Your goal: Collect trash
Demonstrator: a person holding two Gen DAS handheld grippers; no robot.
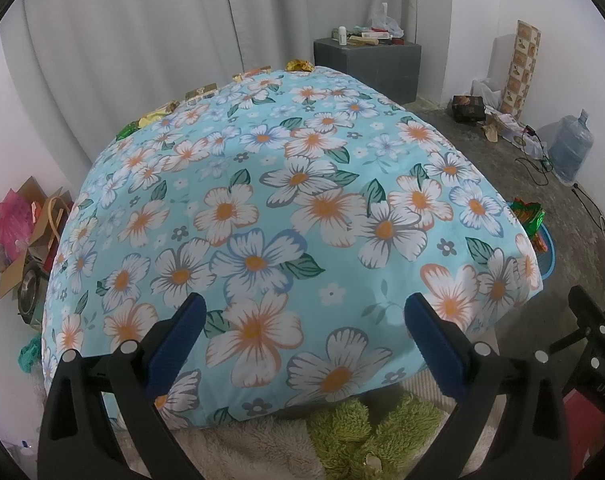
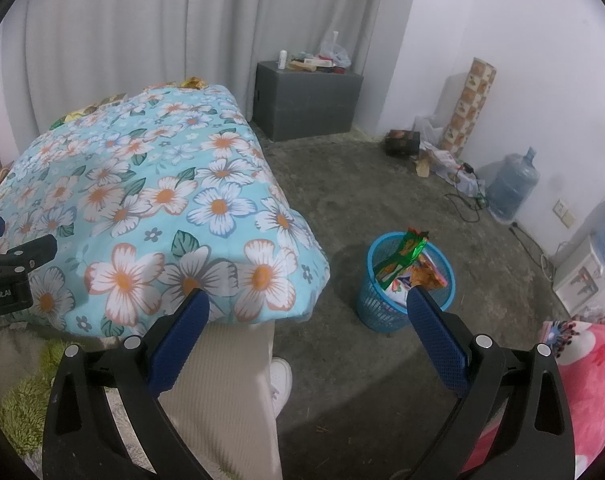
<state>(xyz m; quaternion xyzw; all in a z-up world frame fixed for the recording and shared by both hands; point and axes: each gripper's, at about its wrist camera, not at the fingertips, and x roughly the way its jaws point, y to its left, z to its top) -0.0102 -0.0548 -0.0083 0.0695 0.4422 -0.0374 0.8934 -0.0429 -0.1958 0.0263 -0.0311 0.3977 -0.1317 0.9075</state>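
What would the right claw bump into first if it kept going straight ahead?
Probably the concrete floor, between the flowery blanket and the blue trash basket. The right claw is open and empty, though depth is hard to judge.

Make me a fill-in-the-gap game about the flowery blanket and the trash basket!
1. The trash basket on the floor is colored ____.
2. The blanket has a pattern of ____.
3. Both the left gripper and the right gripper are ____ and hold nothing.
4. More wrappers lie along the blanket's ____ edge.

Missing words: blue; flowers; open; far
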